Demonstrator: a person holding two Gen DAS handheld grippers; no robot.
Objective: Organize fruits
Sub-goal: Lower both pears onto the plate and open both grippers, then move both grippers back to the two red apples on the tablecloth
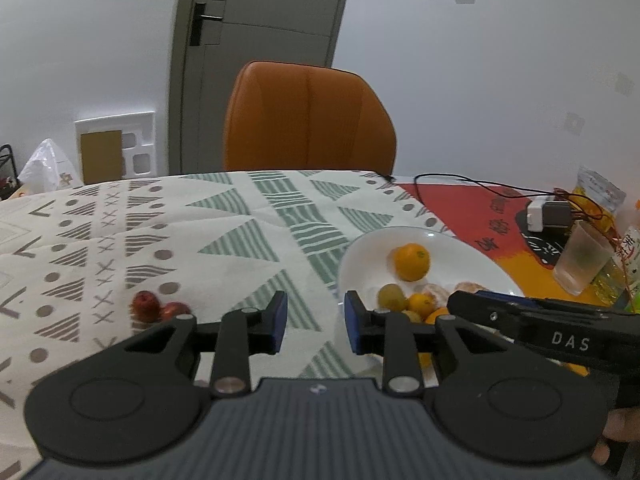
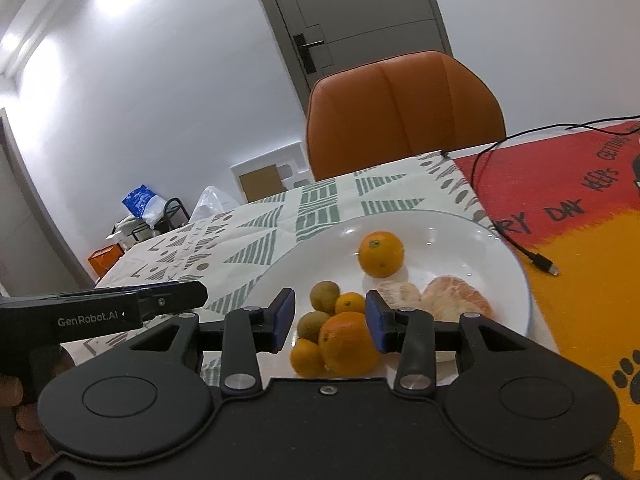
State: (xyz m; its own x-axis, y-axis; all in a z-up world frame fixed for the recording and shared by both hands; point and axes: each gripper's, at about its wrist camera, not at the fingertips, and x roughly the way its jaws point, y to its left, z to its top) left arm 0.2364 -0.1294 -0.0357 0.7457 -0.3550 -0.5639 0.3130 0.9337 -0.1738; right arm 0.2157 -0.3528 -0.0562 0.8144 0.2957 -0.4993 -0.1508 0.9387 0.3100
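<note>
My left tongs (image 1: 316, 322) stand open in the left wrist view, blue pads apart with nothing between them, above the patterned cloth of the table (image 1: 224, 240). Their right finger overlaps the near left rim of a white plate (image 1: 460, 248). On the plate I see a whole mandarin (image 1: 411, 262) toward the far side, alone, and nearer me a cluster: a greenish-brown round fruit (image 1: 392, 296), small orange fruits (image 1: 423, 305) and peeled segments (image 1: 438, 292), partly hidden behind the tongs. Two small red fruits (image 1: 158, 308) lie on the cloth to the left, well apart from the plate. The right tongs (image 1: 468, 298) reach in from the right over the plate's near edge; from here I cannot tell how far apart they are. A clear plastic cup (image 1: 582, 262) stands far right on a red and orange mat.

In the right wrist view my right tongs (image 2: 330, 322) are open, gripping nothing. Between the pads sits a large orange (image 2: 347, 342), close beside the right pad; I cannot tell whether it touches. Around it lie a smaller orange fruit (image 2: 307, 357), another small one (image 2: 350, 303) and two greenish-brown fruits (image 2: 325, 297). The lone mandarin (image 2: 381, 254) sits farther back; peeled pale segments (image 2: 436, 300) lie to the right. The left tongs (image 2: 176, 298) show at the left edge.
</note>
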